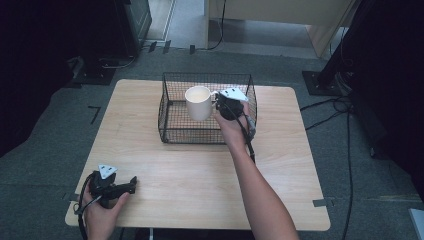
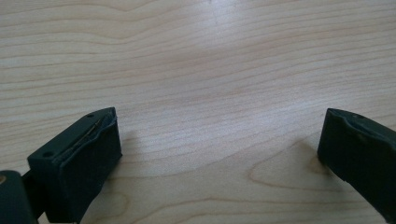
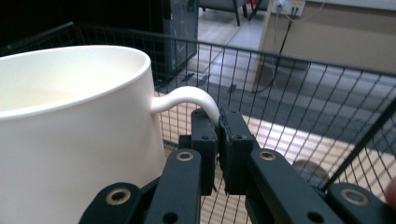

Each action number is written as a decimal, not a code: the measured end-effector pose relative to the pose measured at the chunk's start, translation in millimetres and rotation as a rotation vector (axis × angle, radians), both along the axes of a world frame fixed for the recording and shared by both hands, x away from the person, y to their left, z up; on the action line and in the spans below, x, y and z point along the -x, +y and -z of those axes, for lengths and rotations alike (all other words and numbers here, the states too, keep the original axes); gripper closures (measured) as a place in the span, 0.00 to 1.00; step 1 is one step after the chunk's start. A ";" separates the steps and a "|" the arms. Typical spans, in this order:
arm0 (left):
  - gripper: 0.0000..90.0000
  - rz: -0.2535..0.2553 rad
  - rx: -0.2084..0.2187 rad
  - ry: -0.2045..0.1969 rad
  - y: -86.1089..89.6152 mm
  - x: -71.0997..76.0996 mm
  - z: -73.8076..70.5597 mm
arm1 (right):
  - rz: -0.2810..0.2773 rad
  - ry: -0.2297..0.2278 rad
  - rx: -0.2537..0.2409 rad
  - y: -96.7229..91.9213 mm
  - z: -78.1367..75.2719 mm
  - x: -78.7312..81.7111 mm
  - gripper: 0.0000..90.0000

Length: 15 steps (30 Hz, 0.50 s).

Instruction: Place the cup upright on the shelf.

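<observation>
Pinching the rigid, breakable mug (image 3: 70, 116) by its thin handle (image 3: 191, 95), my right tool (image 3: 218, 123) risks swing; left tool (image 2: 219, 154) spread

Wooden table (image 1: 200, 170) on grey floor (image 1: 360, 165); black cables (image 1: 330, 107) at right.

In the right gripper view we saw the mug (image 3: 74, 135) cut off by the left and bottom edges, its base hidden, and the lower handle (image 3: 187, 95) covered by the right claw (image 3: 218, 126). In the left gripper view, the left claw (image 2: 219, 144) lost its outer jaw past the right edge.
</observation>
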<state>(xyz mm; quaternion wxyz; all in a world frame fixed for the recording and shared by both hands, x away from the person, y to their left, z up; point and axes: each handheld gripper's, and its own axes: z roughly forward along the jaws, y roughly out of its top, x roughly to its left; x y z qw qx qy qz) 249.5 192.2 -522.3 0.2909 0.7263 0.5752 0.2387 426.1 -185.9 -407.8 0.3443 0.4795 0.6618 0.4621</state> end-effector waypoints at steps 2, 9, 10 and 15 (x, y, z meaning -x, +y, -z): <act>0.00 0.001 0.000 0.001 0.0 0.0 0.0 | -0.019 -0.012 0.004 -0.8 -2.2 -4.8 0.96; 0.00 0.001 -0.001 0.000 0.1 0.1 0.0 | -0.048 -0.011 -0.056 -4.7 -1.7 -26.0 0.96; 0.00 0.001 -0.001 0.001 0.1 0.1 0.0 | -0.055 -0.004 -0.061 -5.8 -0.4 -29.6 0.96; 0.00 0.001 0.001 0.002 0.0 0.1 0.0 | -0.098 0.004 -0.077 -11.1 7.2 -42.6 0.96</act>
